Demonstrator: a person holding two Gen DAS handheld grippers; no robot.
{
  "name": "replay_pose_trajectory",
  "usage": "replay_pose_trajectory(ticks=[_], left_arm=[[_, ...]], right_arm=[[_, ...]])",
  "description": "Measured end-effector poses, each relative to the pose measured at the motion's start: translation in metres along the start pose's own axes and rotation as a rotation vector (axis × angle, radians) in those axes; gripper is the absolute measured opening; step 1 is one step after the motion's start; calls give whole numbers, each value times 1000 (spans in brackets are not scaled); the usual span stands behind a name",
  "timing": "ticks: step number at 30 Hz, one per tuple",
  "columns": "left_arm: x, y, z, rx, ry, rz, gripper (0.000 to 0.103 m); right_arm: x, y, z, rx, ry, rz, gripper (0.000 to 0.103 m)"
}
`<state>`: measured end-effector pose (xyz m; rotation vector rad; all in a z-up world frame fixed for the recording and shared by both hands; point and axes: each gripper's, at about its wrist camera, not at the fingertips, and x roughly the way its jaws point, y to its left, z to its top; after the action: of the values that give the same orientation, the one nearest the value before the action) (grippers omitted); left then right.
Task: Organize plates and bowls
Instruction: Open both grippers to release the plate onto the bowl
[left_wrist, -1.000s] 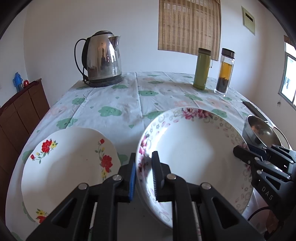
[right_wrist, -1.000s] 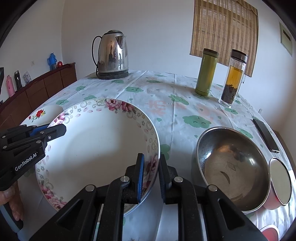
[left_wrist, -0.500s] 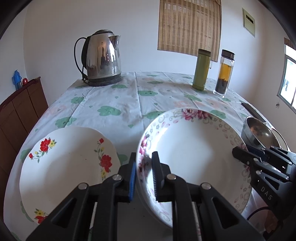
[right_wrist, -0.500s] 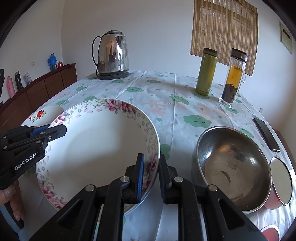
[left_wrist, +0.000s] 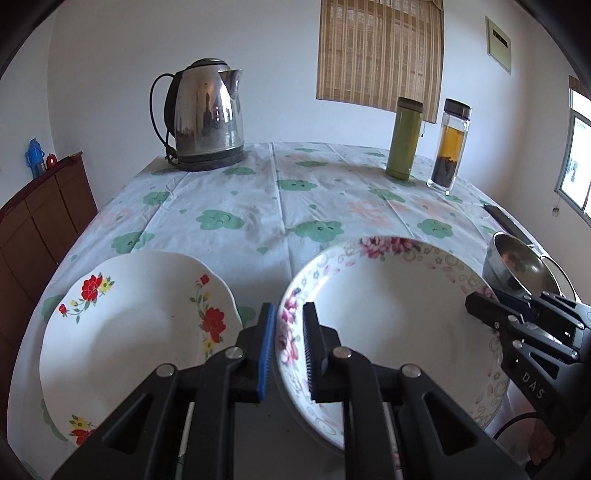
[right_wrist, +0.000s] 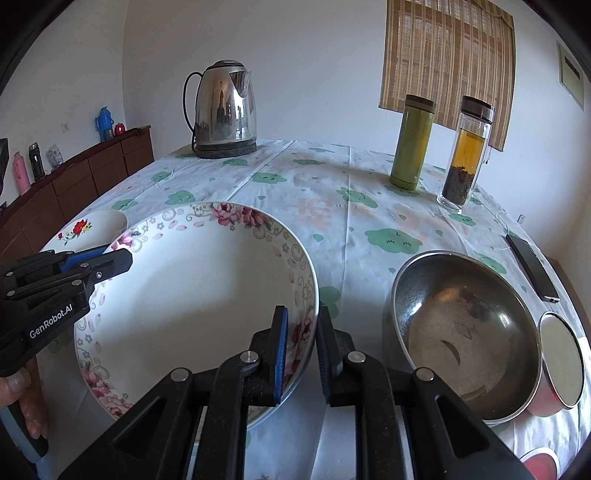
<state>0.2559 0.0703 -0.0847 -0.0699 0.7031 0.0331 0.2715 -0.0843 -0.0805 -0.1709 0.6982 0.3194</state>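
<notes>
A deep white plate with pink flowers (left_wrist: 399, 317) (right_wrist: 199, 295) is held by both grippers at opposite sides. My left gripper (left_wrist: 288, 308) is shut on its left rim and shows in the right wrist view (right_wrist: 118, 256) too. My right gripper (right_wrist: 303, 312) is shut on the right rim, and its tips (left_wrist: 476, 302) show in the left wrist view. A white plate with red flowers (left_wrist: 140, 317) (right_wrist: 85, 229) lies on the table just left of it. A steel bowl (right_wrist: 461, 325) (left_wrist: 517, 262) stands to the right. I cannot tell whether the held plate touches the table.
On the flowered tablecloth (left_wrist: 258, 206) a steel kettle (right_wrist: 225, 110) stands at the back left, a green flask (right_wrist: 412, 144) and a glass tea bottle (right_wrist: 465, 155) at the back right. A phone (right_wrist: 532, 266) and a small lidded red pot (right_wrist: 561, 354) lie near the right edge.
</notes>
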Motion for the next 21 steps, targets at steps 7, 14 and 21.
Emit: replay_pose_trajectory(ticks=[7, 14, 21], left_arm=[[0, 0, 0, 2, -1, 3, 12], [0, -1, -1, 1, 0, 1, 12], [-1, 2, 0, 0, -2, -3, 13]], right_arm=[[1, -2, 0, 2, 5, 0, 18], [0, -2, 0, -2, -6, -2, 20], [-7, 5, -1, -29, -42, -21, 20]])
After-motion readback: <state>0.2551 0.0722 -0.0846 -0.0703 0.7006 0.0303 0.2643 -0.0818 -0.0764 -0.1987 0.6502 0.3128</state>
